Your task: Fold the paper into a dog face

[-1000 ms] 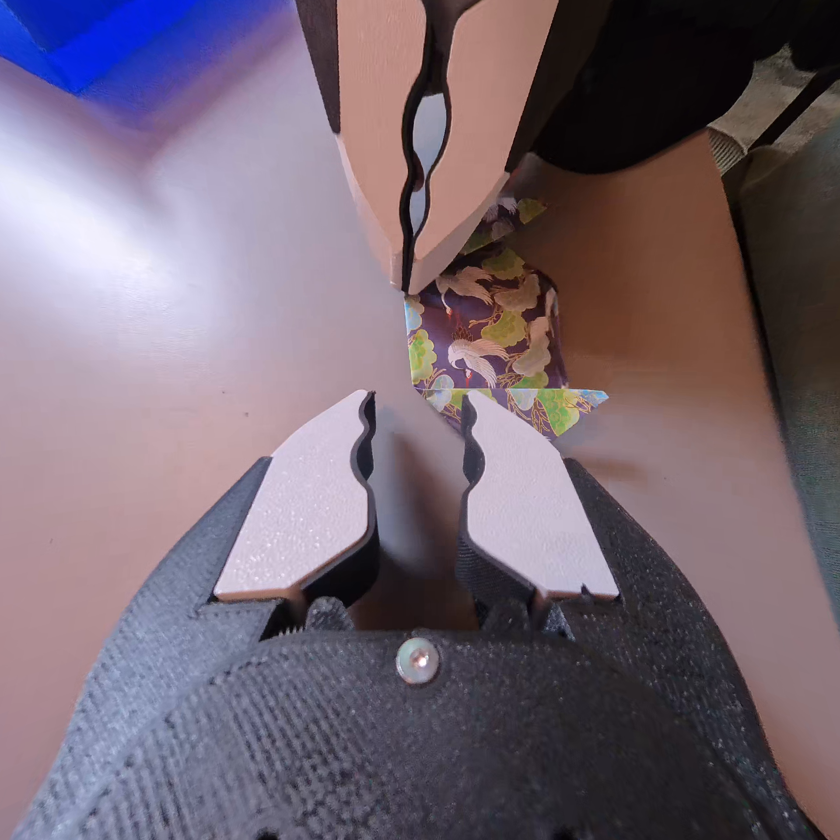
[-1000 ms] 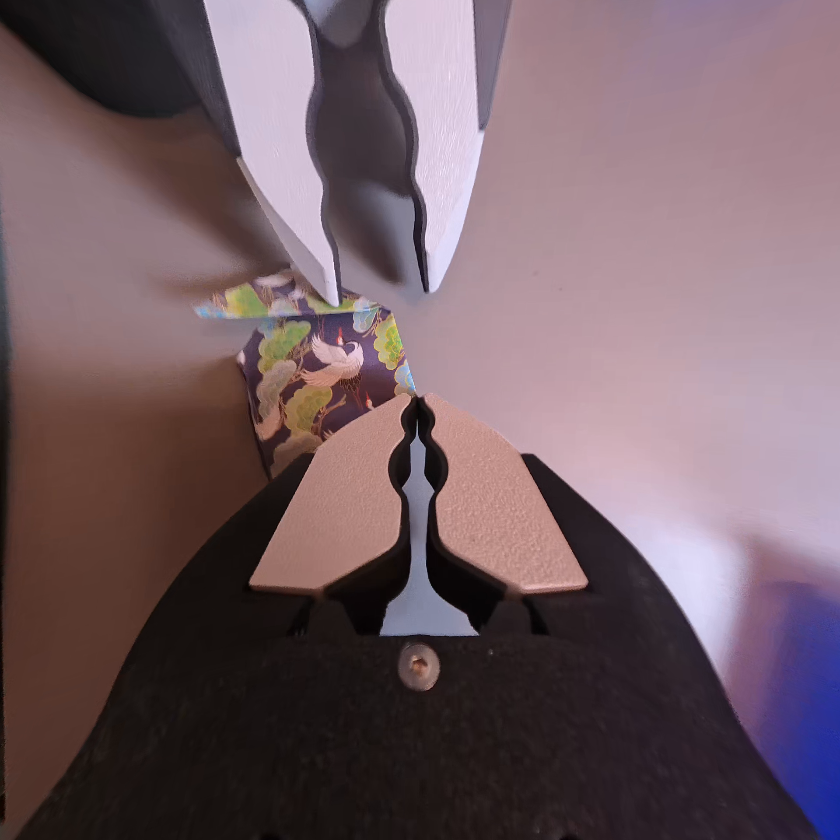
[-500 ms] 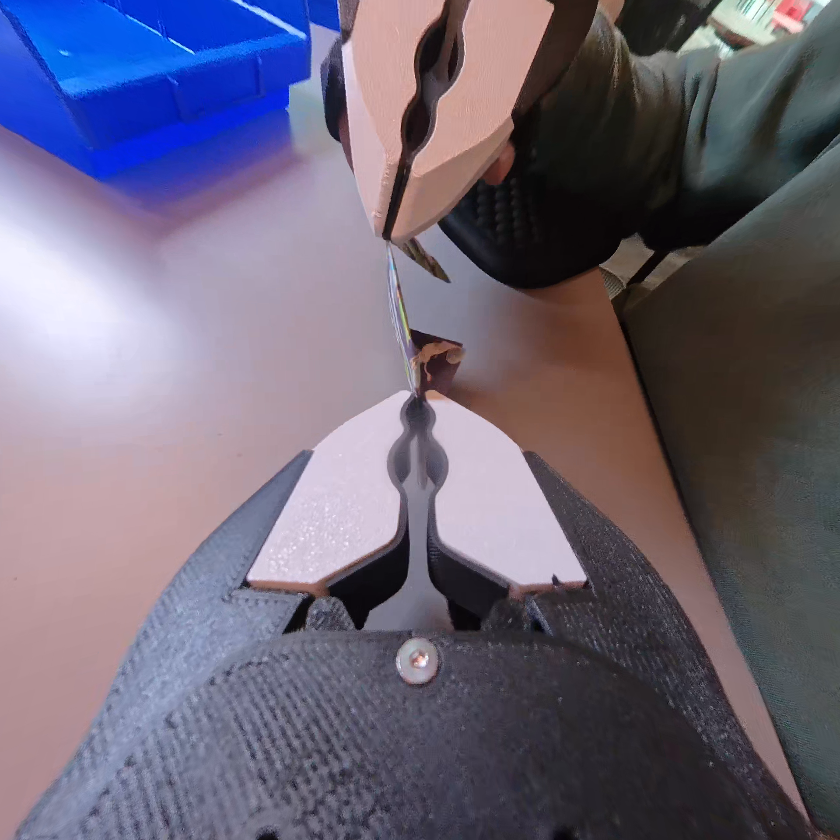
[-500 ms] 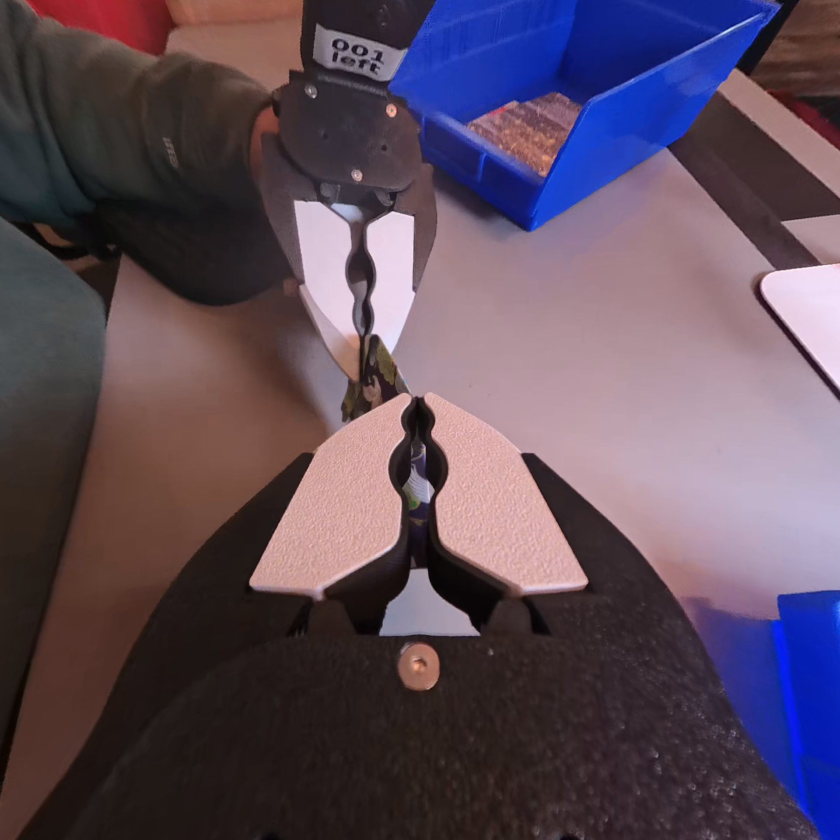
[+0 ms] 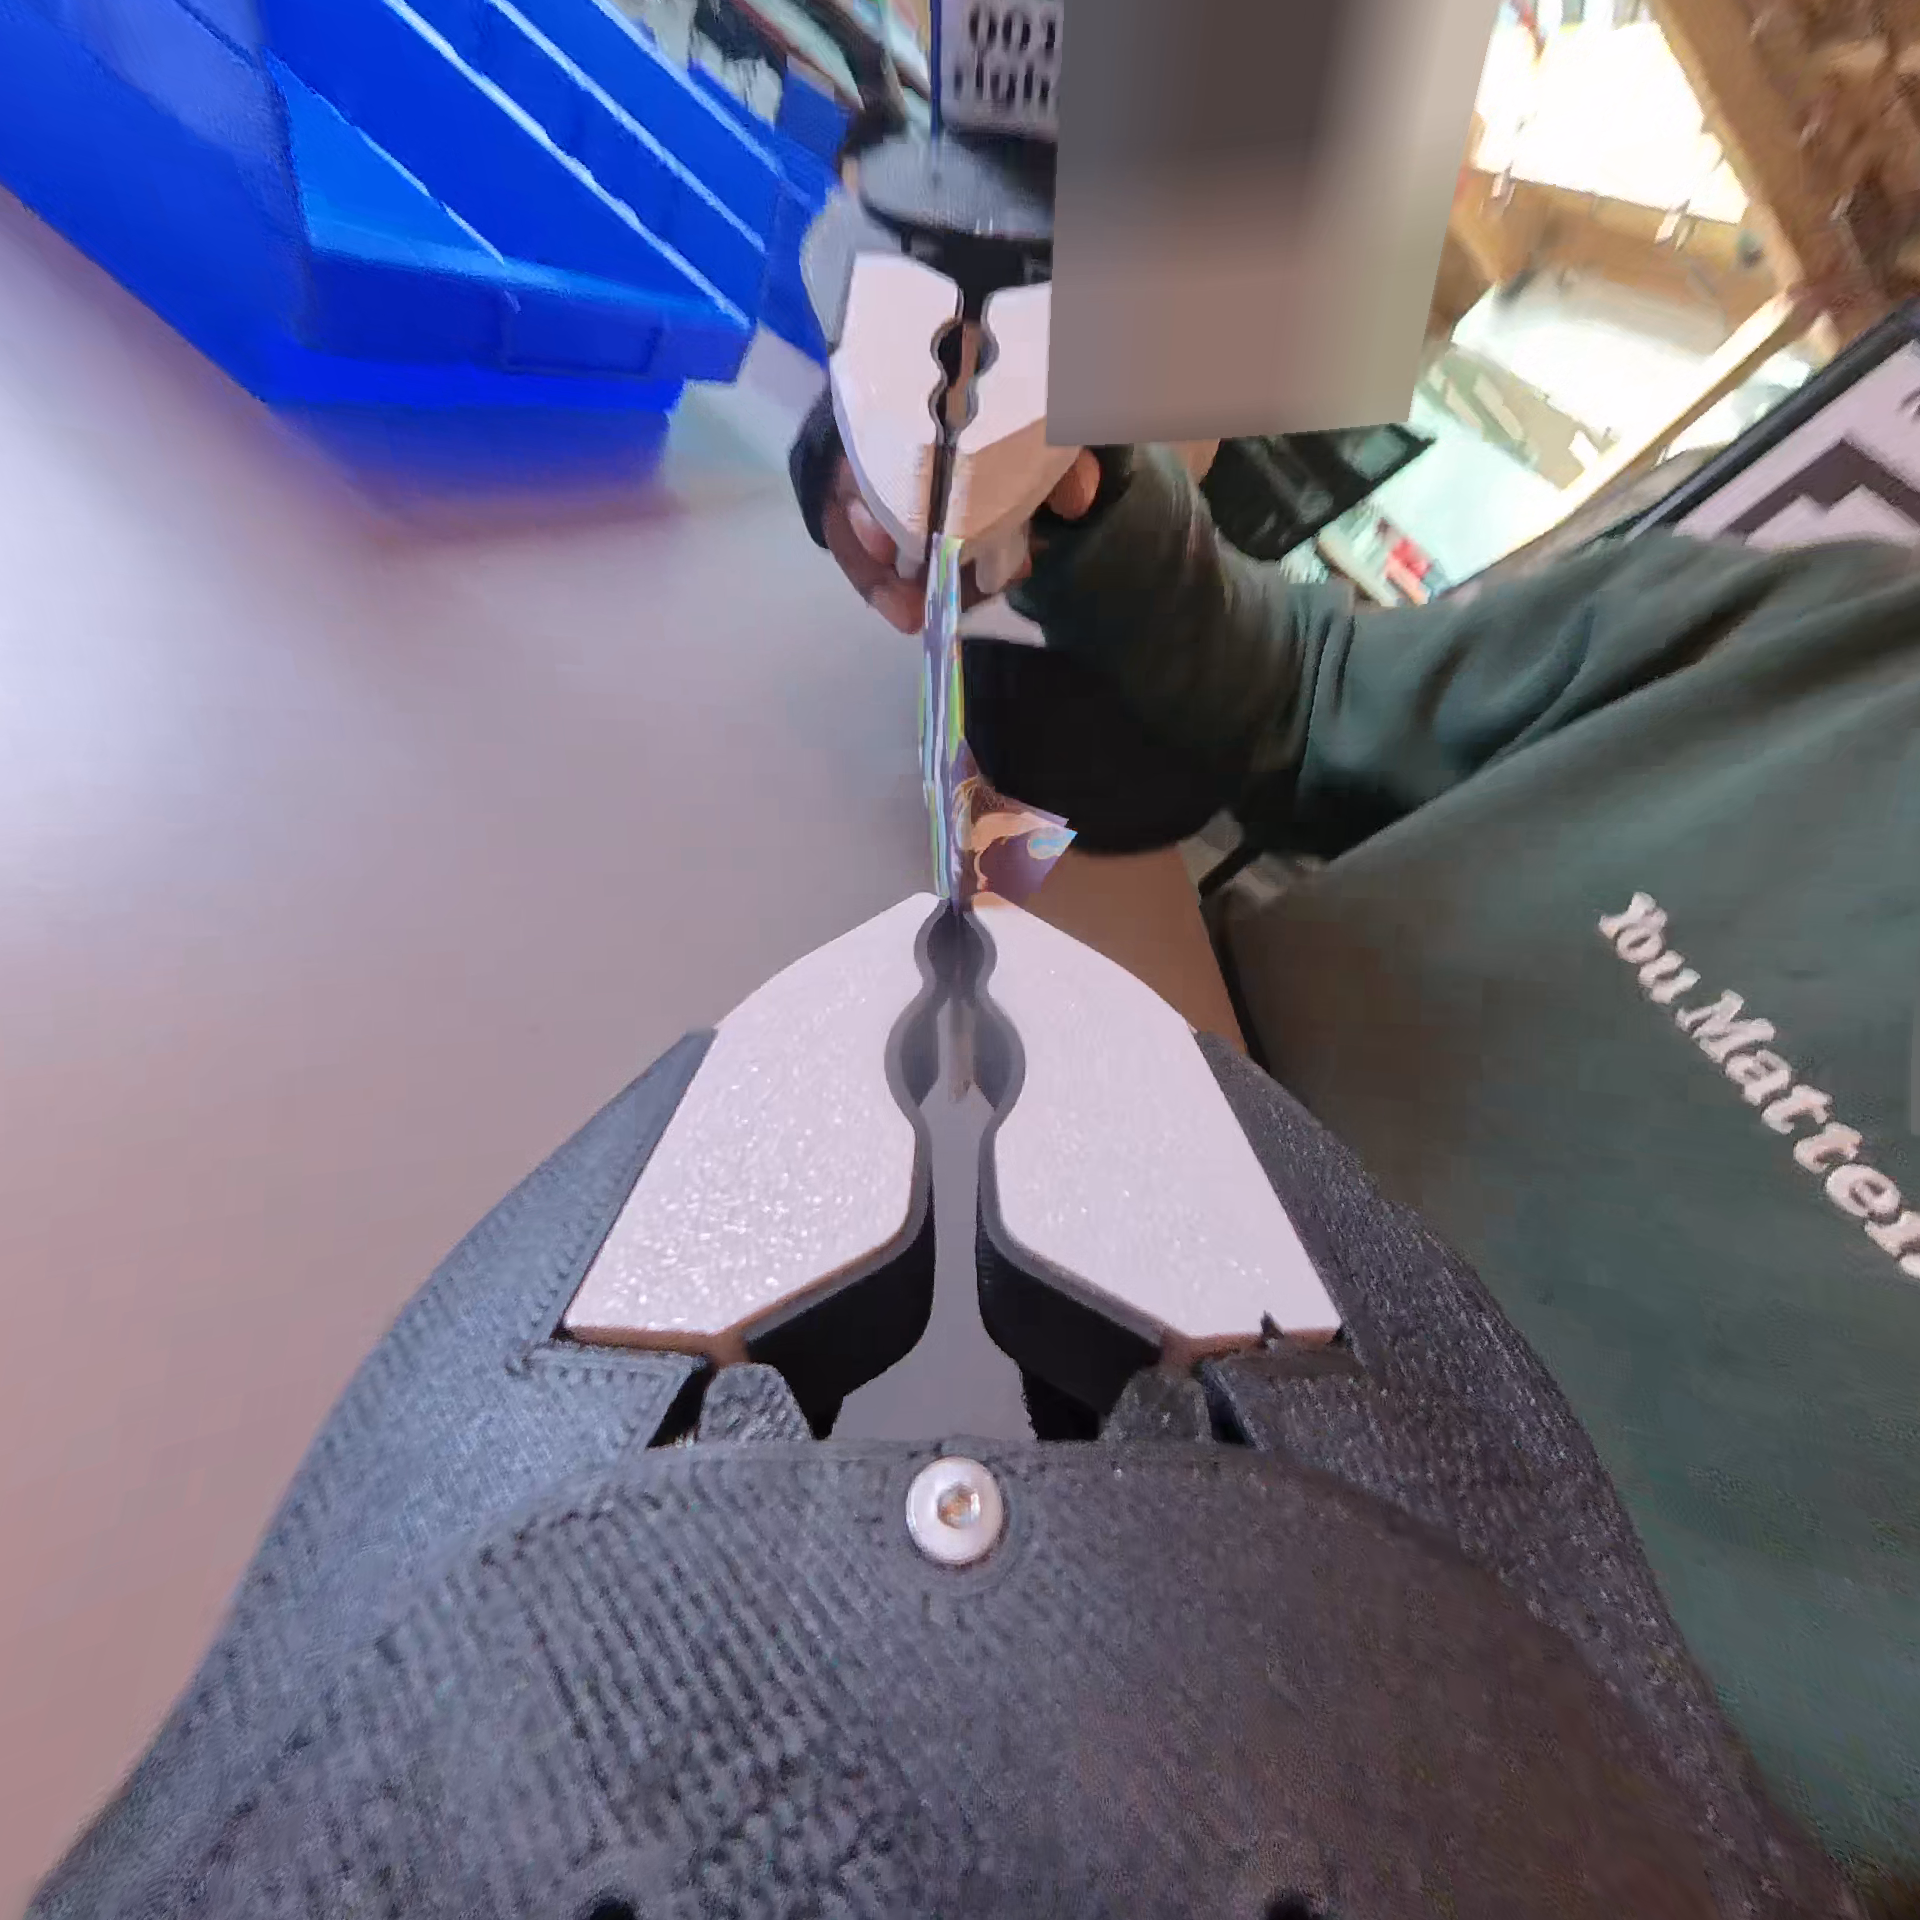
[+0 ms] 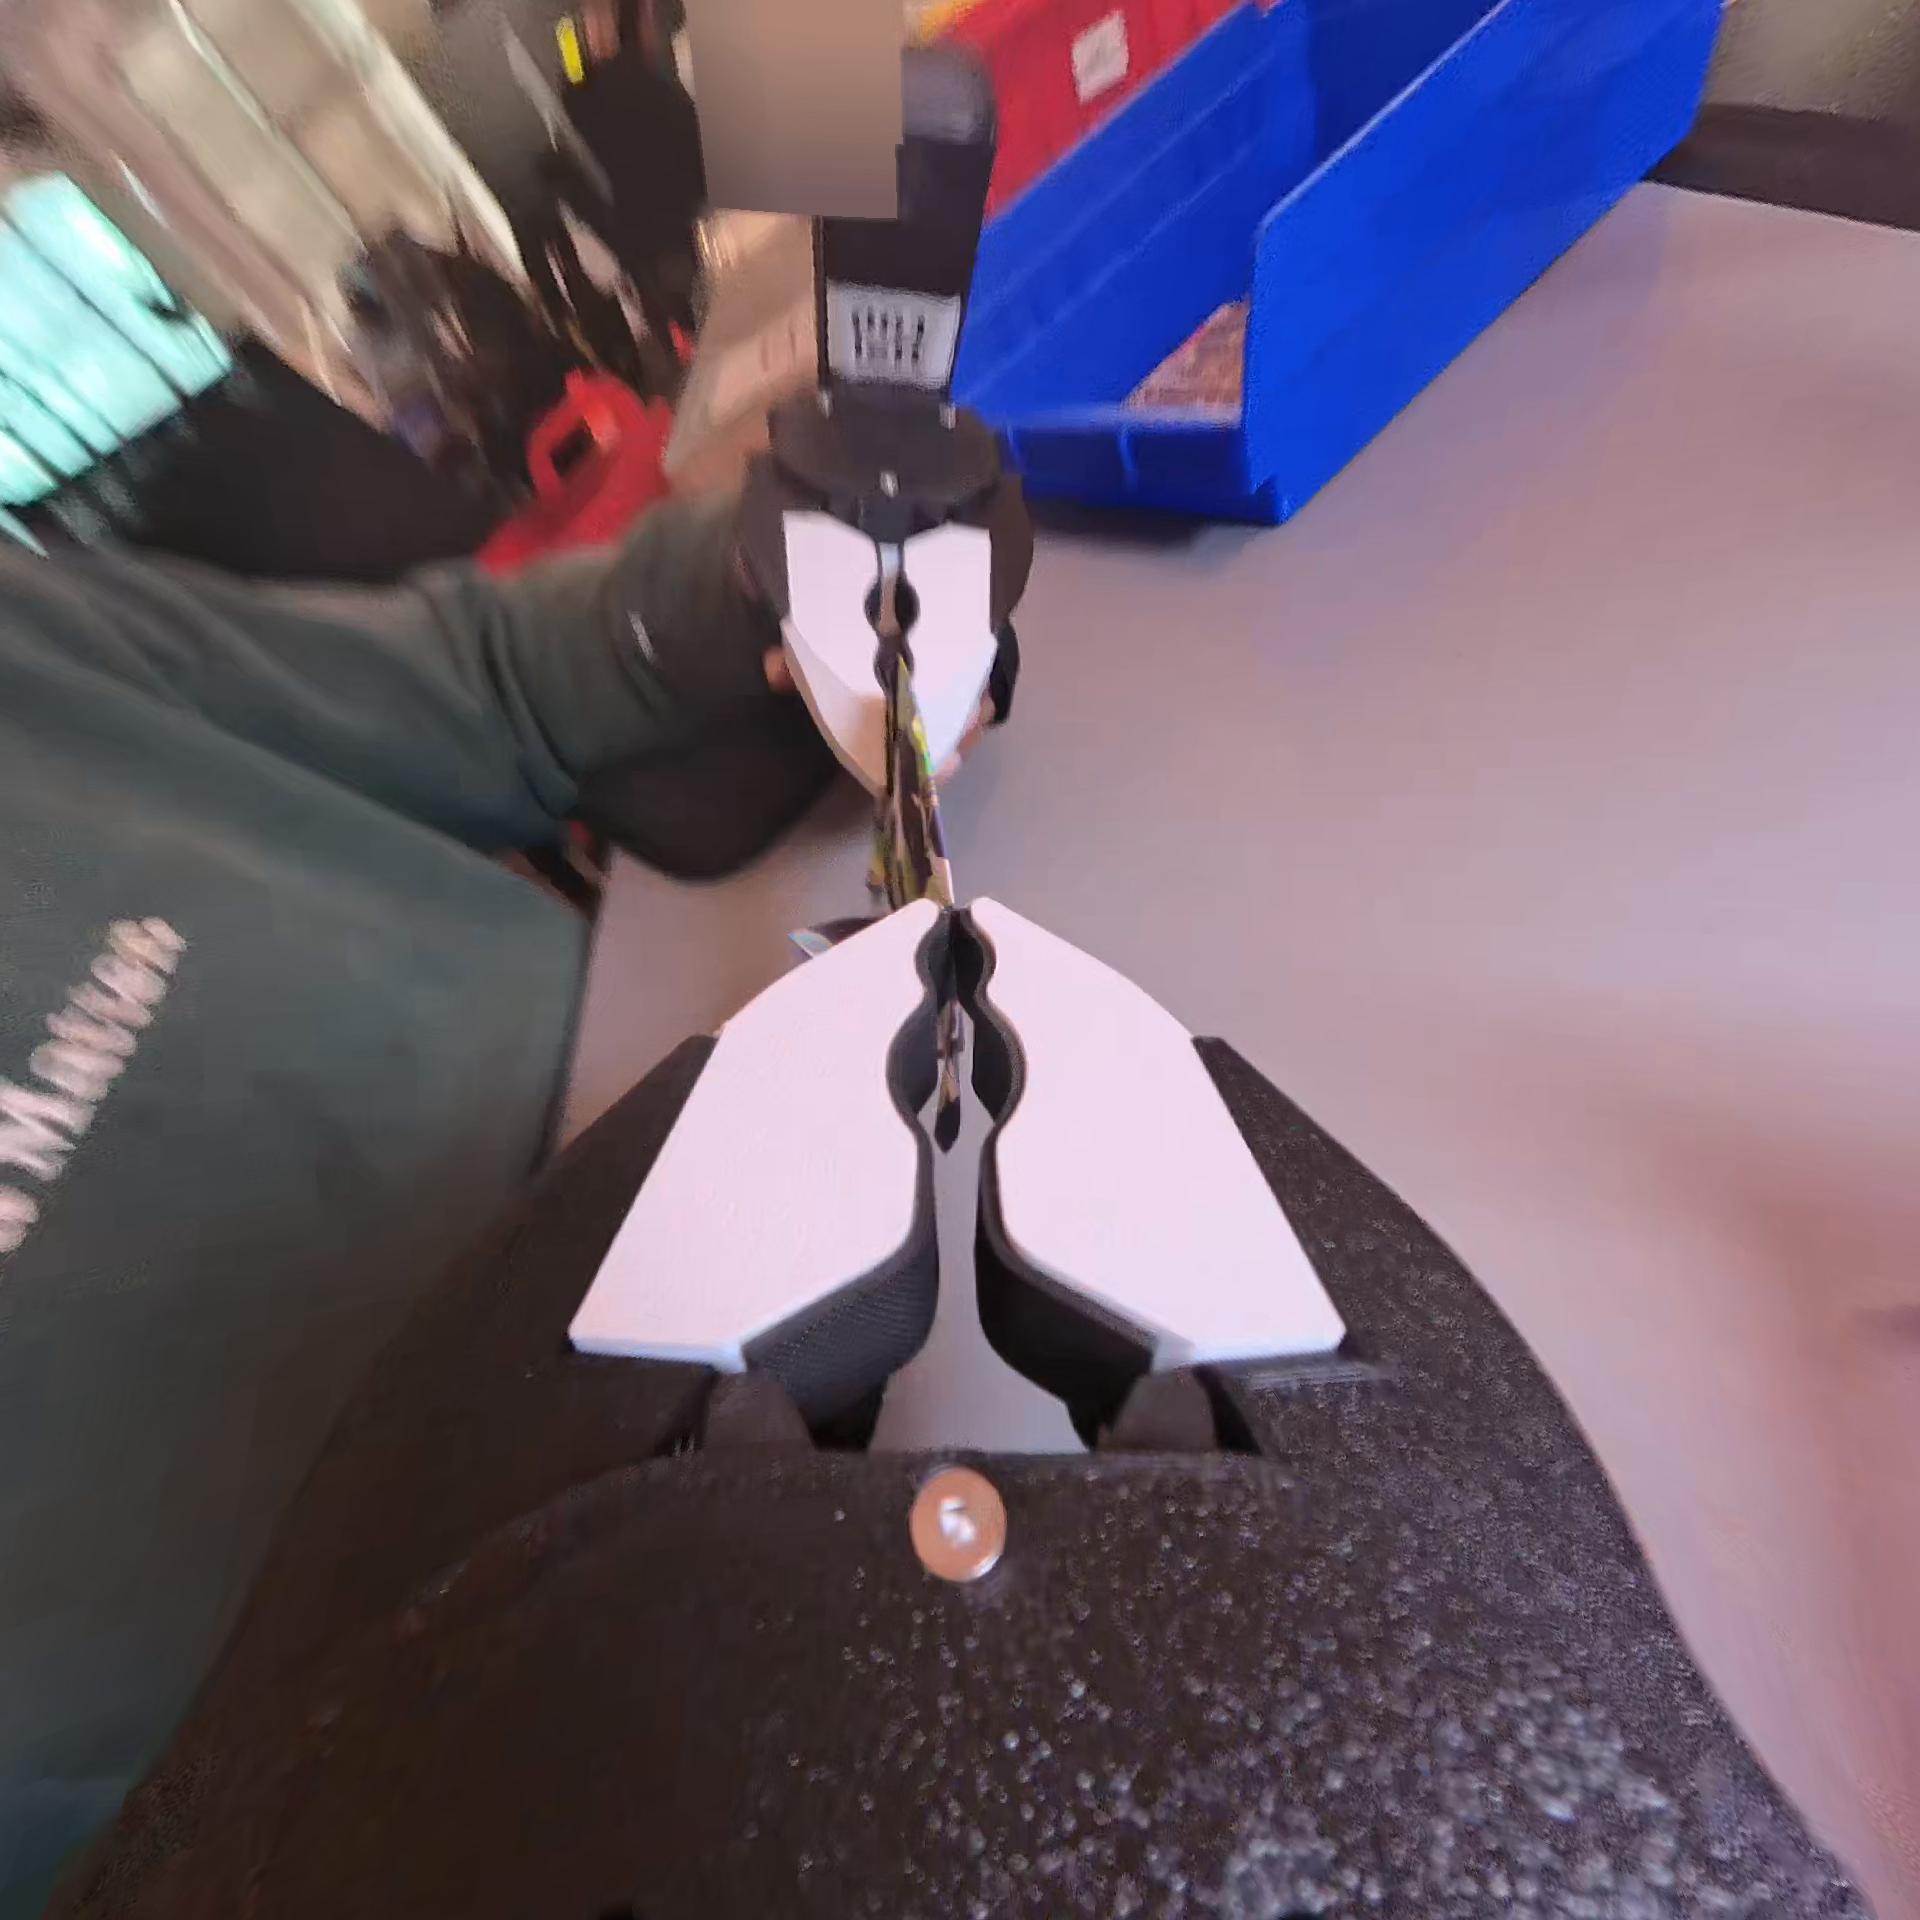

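While both my tongs are squeezed shut, they hold the paper (image 5: 943, 727) up in the air between them, above the grey table (image 5: 416, 831). My left tongs (image 5: 953, 906) pinch one end and my right tongs (image 6: 953, 906) pinch the other, so I see the paper edge-on, like a thin strip. A small flap sticks out near my left tongs, and I think it is a folded corner, but the view is blurry.

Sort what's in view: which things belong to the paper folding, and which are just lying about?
In use: patterned paper, held edge-on above the table; left gripper and right gripper, each shut on one end.

Lying about: blue bins; grey table.
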`<state>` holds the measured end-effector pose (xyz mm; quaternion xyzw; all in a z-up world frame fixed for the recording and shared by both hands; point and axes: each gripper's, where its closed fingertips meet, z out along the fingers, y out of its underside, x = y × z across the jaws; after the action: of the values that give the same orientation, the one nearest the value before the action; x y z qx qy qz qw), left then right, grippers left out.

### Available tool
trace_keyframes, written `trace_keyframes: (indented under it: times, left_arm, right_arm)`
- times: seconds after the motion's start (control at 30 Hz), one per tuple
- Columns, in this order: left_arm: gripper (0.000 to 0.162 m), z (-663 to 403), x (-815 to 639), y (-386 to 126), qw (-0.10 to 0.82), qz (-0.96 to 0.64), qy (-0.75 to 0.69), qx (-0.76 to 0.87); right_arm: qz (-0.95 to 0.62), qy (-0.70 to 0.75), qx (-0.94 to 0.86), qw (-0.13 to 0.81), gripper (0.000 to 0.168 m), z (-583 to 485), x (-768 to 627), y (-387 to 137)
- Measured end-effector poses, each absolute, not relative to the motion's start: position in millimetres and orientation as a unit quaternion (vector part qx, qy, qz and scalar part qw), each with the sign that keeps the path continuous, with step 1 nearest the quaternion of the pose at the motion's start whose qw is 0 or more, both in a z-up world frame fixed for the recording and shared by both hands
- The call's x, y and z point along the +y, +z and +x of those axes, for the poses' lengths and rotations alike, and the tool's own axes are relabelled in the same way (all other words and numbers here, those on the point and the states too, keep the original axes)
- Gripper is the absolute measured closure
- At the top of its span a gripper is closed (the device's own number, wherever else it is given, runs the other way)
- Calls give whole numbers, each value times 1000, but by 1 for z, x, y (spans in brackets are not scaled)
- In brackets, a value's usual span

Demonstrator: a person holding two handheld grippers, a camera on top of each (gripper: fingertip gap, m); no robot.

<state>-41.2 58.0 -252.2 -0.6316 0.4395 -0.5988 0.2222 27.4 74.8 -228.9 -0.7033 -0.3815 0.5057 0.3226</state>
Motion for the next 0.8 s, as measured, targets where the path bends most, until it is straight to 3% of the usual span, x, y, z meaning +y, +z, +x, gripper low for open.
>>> trace_keyframes:
  times: [0.33,0.47,0.6,0.67,0.7,0.8]
  left_arm:
    - [162,-47,84,-238,252,-639,-634,356]
    - [162,-49,84,-237,248,-638,-637,355]
    - [162,-47,77,-235,245,-628,-637,373]
    - [162,-46,73,-236,244,-627,-633,382]
    - [162,-45,71,-236,243,-626,-632,387]
    - [161,-45,69,-234,255,-619,-626,401]
  right_arm:
    - [-707,610,-228,277,168,39,93,-223]
    - [-695,574,-293,319,168,35,88,-220]
    - [-687,504,-377,364,149,26,81,-216]
    - [-686,478,-404,370,154,23,79,-218]
    - [-688,467,-413,372,168,22,78,-219]
    - [-692,455,-423,368,168,23,77,-217]
